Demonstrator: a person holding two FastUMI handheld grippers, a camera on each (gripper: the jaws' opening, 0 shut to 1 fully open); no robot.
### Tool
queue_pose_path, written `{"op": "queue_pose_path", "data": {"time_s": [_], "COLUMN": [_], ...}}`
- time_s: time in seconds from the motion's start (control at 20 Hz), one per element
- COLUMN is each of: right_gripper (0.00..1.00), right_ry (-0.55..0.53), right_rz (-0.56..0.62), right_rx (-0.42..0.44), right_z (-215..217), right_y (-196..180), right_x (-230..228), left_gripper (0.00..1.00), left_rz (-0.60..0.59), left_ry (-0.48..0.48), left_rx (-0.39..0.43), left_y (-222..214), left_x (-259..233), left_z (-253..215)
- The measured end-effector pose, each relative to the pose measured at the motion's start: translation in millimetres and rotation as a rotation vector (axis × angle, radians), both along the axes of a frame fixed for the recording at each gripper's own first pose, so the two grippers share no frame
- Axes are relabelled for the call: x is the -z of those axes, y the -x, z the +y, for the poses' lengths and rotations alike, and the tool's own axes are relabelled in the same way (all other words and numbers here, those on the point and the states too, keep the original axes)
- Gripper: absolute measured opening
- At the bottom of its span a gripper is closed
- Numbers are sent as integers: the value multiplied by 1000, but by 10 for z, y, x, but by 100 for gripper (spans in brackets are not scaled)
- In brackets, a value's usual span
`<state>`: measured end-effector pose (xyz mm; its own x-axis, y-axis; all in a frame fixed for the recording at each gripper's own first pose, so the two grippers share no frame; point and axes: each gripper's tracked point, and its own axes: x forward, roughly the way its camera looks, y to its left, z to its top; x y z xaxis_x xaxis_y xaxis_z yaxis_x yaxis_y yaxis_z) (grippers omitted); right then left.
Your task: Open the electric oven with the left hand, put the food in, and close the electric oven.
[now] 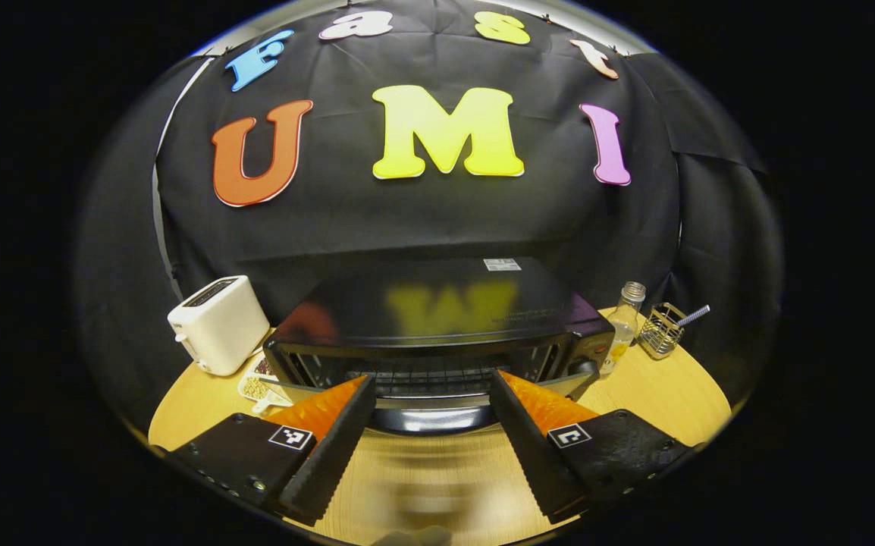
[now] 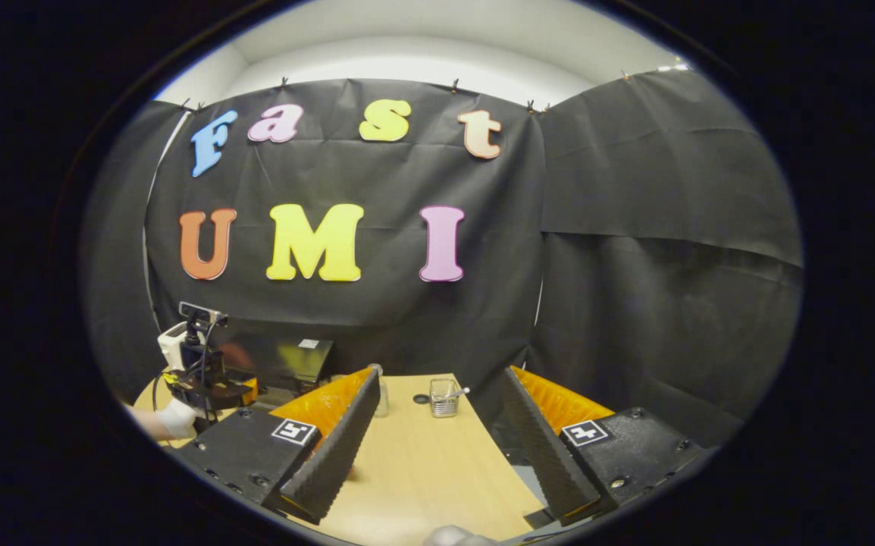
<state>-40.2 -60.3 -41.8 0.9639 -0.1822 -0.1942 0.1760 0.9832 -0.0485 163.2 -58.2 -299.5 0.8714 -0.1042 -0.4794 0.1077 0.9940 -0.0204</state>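
Oven door (image 1: 430,406) already lowered, rack exposed; left gripper (image 1: 431,425) and right gripper (image 2: 437,436) both gape wide, empty. Loading food and closing remain.

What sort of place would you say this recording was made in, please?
Probably a staged kitchen-style recording booth: a black electric oven and a white toaster share a round wooden table, backed by black cloth walls.

Both grippers spread wide, gripping nothing.
Left gripper (image 1: 431,432) level (right gripper (image 2: 434,444) likewise), fingers toward twelve o'clock.
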Motion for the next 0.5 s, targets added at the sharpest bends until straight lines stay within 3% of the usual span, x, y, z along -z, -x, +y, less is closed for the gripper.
{"op": "queue_pose_path", "data": {"time_s": [0.5], "right_gripper": [100], "right_ry": [-20], "right_rz": [6], "right_rx": [-66], "right_z": [146], "right_y": [25], "right_x": [110], "left_gripper": [96], "left_rz": [154], "left_ry": [4], "left_rx": [12], "left_y": [883], "left_x": [598], "left_z": [21]}}
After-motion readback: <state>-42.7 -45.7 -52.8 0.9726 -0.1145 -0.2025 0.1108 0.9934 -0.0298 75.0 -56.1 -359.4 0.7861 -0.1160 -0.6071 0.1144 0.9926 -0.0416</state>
